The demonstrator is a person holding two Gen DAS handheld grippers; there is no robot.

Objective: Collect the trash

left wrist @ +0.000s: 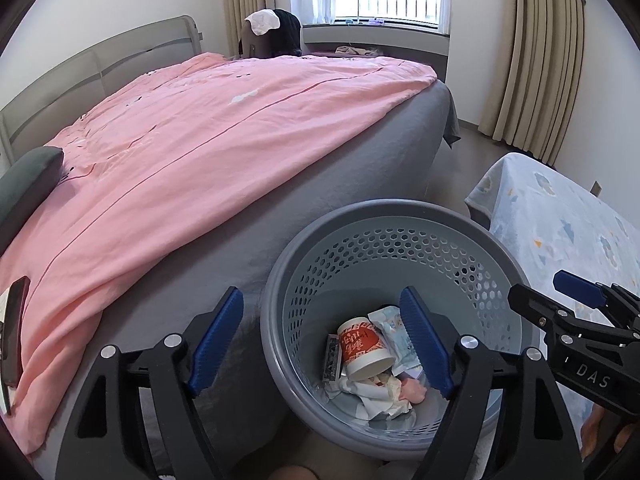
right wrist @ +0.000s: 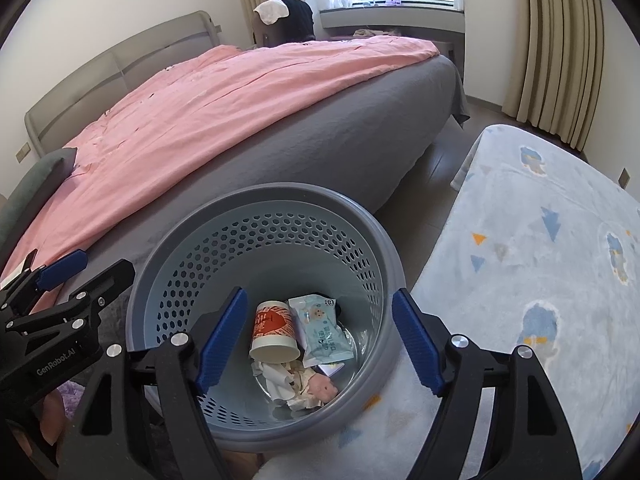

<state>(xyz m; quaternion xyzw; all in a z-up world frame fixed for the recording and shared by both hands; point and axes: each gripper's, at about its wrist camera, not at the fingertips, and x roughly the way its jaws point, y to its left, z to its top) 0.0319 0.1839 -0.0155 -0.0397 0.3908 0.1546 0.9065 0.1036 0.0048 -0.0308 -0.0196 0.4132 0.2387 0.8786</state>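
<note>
At the far left a grey pillow (left wrist: 28, 188) lies on the bed (left wrist: 304, 184), under a pink quilt (left wrist: 192, 140) that covers most of it. Near the bed's right side stands the grey perforated trash bin (left wrist: 384, 216) — between the bed and a pale blue patterned blanket (right wrist: 540, 240) on the right. Inside the bin lie a red-and-white paper cup (right wrist: 274, 334), a pale blue wipes packet (right wrist: 324, 336) just right of it, and crumpled tissues (right wrist: 296, 384) nearer. The left gripper (left wrist: 322, 342) hangs over the bin's left rim, its 2 fingers spread, holding nothing. The right gripper (right wrist: 320, 344) hangs above the bin — fingers likewise spread and empty.
</note>
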